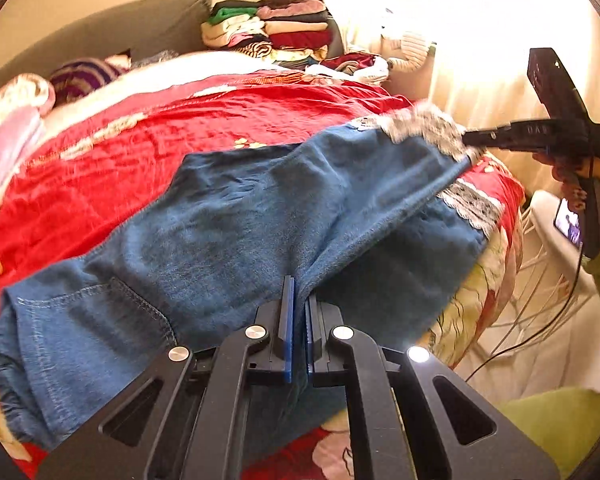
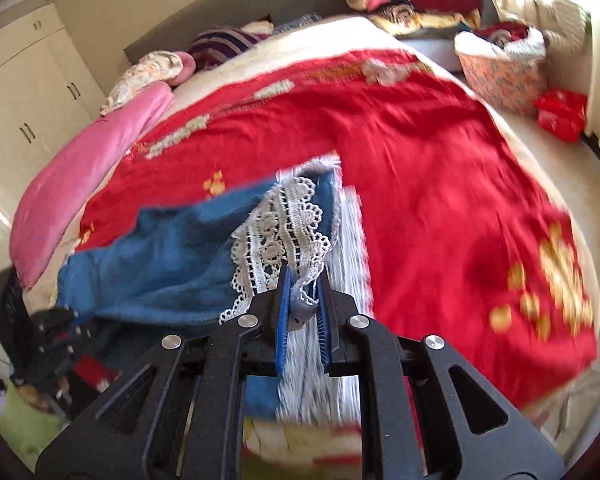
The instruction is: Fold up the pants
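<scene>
Both tongs (image 1: 299, 304) (image 2: 303, 300) pinch the pants (image 1: 228, 216) — lace hem (image 2: 284, 232) blurred, waistband cut off.

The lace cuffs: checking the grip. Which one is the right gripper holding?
The raised cuff, pinched by the right gripper; the other cuff lies flat at the bed's edge.

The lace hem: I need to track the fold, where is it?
In the right wrist view, the lace hem sits centre, pinched in the right gripper above the red bedspread.
</scene>
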